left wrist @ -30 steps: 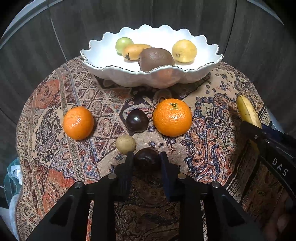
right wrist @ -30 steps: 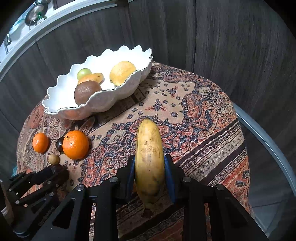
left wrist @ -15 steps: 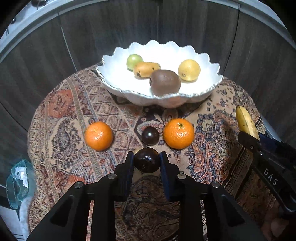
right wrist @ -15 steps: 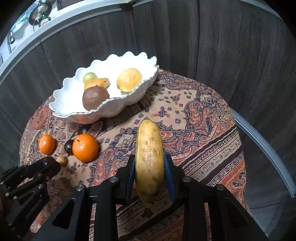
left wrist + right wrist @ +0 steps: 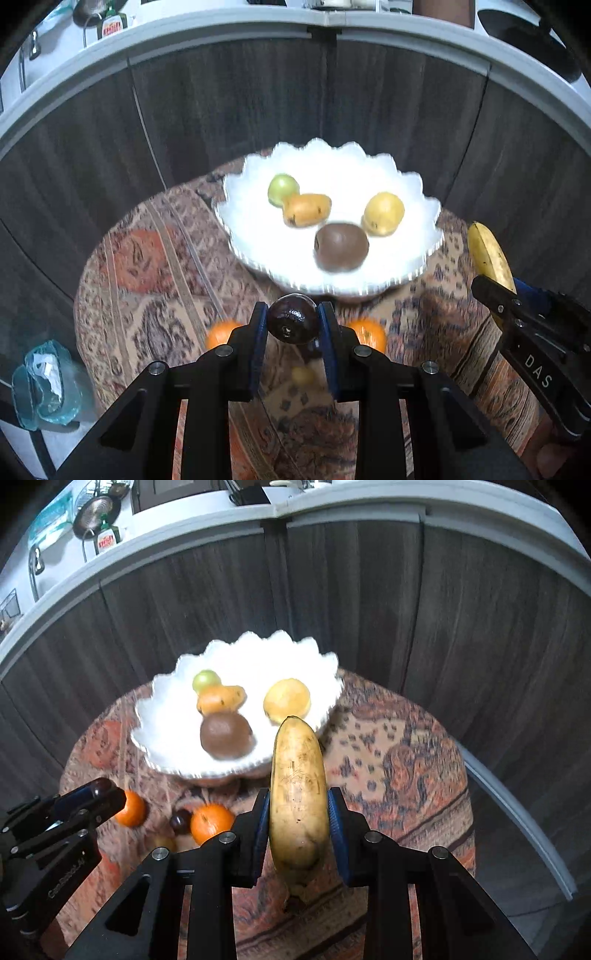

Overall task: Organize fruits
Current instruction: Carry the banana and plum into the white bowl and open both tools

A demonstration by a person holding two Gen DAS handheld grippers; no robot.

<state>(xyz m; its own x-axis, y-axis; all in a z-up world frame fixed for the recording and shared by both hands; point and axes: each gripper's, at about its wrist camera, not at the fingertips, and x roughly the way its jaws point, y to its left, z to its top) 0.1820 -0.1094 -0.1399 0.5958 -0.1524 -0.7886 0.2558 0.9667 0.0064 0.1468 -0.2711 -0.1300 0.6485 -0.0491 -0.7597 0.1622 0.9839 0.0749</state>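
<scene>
My left gripper [image 5: 291, 321] is shut on a dark round fruit [image 5: 293, 318], held in the air in front of the white scalloped bowl [image 5: 424, 236]. My right gripper [image 5: 298, 814] is shut on a yellow banana [image 5: 298, 782], also lifted, its tip overlapping the bowl's [image 5: 162, 716] right rim in the right wrist view. The bowl holds a green fruit [image 5: 282, 189], an orange oblong fruit [image 5: 306, 209], a yellow round fruit [image 5: 384, 213] and a brown kiwi [image 5: 341, 246]. On the cloth below lie two oranges [image 5: 211, 822] [image 5: 130, 808], another dark fruit [image 5: 180, 819] and a small tan fruit [image 5: 164, 843].
The round table wears a patterned cloth [image 5: 147, 295] and stands against a dark wood-panelled wall [image 5: 221, 110] under a grey counter edge. A blue glass dish [image 5: 44, 387] sits low at the left, off the table. The floor shows past the table's right edge [image 5: 517, 830].
Both grippers have risen with their fruit and now look down on the bowl from higher. The dark fruit left the cloth; the oranges now lie behind the left fingers.
</scene>
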